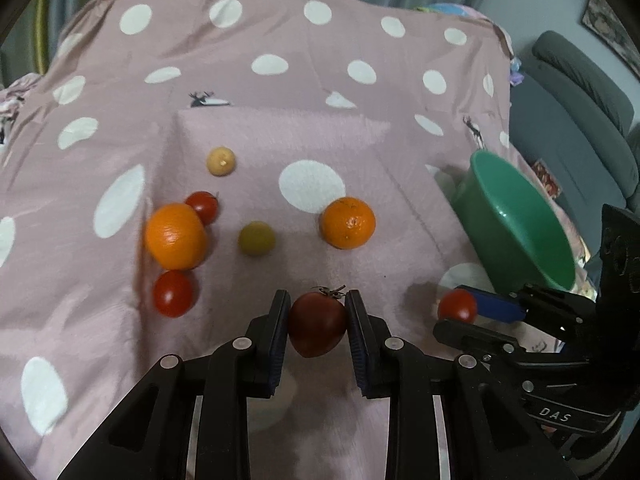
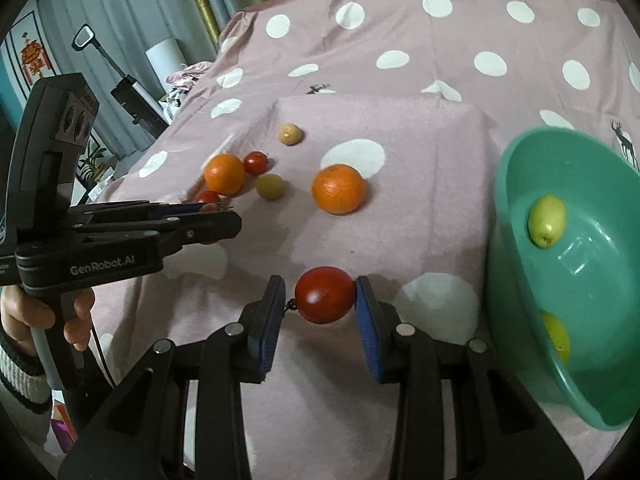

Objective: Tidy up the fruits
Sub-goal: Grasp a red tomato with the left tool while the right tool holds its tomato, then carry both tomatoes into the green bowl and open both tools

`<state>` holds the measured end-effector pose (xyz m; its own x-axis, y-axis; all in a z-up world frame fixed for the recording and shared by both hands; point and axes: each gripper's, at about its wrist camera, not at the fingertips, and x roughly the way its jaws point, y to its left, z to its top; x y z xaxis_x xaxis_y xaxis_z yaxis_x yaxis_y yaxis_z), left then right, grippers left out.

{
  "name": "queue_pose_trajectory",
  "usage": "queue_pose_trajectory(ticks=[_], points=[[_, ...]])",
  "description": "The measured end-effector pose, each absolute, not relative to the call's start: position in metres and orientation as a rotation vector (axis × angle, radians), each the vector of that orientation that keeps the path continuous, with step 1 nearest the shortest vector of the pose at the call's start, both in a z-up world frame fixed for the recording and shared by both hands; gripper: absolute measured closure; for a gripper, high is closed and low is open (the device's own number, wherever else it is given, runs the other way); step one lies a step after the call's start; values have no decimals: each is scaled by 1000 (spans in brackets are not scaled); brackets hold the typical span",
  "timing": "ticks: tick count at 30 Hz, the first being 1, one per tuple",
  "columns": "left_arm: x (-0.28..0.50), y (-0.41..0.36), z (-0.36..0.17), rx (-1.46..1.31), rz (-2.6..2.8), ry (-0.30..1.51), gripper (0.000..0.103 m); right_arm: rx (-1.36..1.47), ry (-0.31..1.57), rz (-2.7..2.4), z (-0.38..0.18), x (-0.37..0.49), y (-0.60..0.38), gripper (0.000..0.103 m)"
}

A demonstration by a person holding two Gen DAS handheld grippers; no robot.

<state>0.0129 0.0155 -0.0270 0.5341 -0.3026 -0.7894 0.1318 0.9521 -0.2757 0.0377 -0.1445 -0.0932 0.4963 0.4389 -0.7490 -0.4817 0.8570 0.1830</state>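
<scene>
My left gripper (image 1: 318, 312) is shut on a dark red tomato (image 1: 317, 326) above the pink dotted cloth (image 1: 280, 60). My right gripper (image 2: 320, 300) is shut on a bright red tomato (image 2: 325, 295), next to the green bowl (image 2: 516, 264), which holds two yellow-green fruits (image 2: 547, 221). On the cloth lie two oranges (image 1: 349, 223) (image 1: 176, 236), two red tomatoes (image 1: 174, 294) (image 1: 203, 206), a green fruit (image 1: 256, 238) and a pale yellow fruit (image 1: 221, 161). The right gripper and its tomato (image 1: 458, 306) show at right in the left wrist view, beside the bowl (image 1: 516, 216).
A grey armchair (image 1: 580, 92) stands right of the bed. Curtains (image 2: 128, 4) hang behind. A white cylinder (image 2: 164, 56) and a black upright device (image 2: 132, 92) stand at left. The left gripper body (image 2: 100, 240) and the hand holding it fill the left of the right wrist view.
</scene>
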Motion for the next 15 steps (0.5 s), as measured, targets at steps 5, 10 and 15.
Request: queue_pose_trajectory(ticks=[5, 10, 15], points=[[2, 20, -17, -215, -257, 959, 74, -65, 855, 567, -78, 26, -142, 66], [-9, 17, -5, -208, -254, 933, 74, -70, 821, 564, -67, 18, -144, 66], [-16, 12, 10, -183, -254, 899, 74, -63, 782, 561, -56, 10, -150, 66]])
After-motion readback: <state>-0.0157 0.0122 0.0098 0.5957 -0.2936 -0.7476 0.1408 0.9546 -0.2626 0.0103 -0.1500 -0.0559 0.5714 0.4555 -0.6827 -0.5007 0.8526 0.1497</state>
